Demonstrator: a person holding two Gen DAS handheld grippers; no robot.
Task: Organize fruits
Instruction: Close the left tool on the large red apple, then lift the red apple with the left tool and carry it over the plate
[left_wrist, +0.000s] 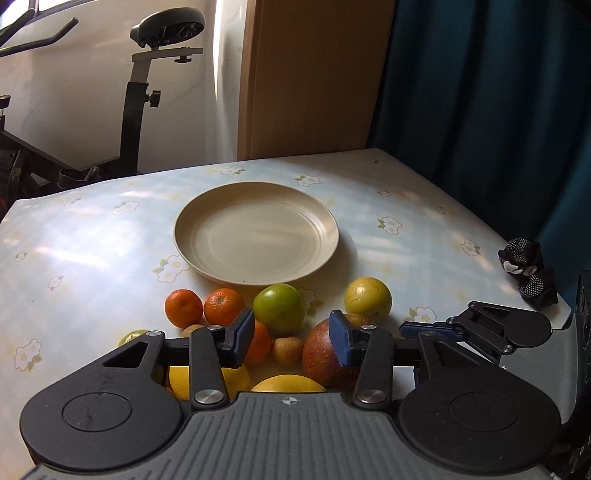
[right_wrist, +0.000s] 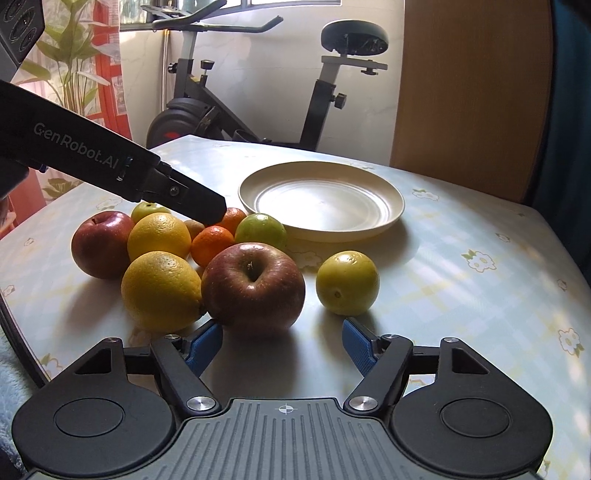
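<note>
A cream plate (left_wrist: 207, 251) (right_wrist: 391, 210) lies empty on the table. In front of it is a cluster of fruit: two red apples (right_wrist: 255, 288) (right_wrist: 101, 243), two yellow oranges (right_wrist: 160, 291) (right_wrist: 159, 236), small tangerines (left_wrist: 184, 302) (right_wrist: 211, 245), a green fruit (left_wrist: 279, 308) (right_wrist: 260, 232), a yellow-green fruit (left_wrist: 367, 298) (right_wrist: 347, 282) and a small brown fruit (left_wrist: 287, 350). My left gripper (left_wrist: 291, 341) is open above the cluster, over the tangerines and brown fruit. My right gripper (right_wrist: 282, 345) is open just in front of the near red apple, holding nothing.
The table has a pale blue flowered cloth (left_wrist: 92, 251). A black dotted cloth item (left_wrist: 528, 273) lies at its right edge. An exercise bike (right_wrist: 229, 107) stands behind the table, with a wooden panel (left_wrist: 310, 74) and a blue curtain (left_wrist: 480, 92) beyond.
</note>
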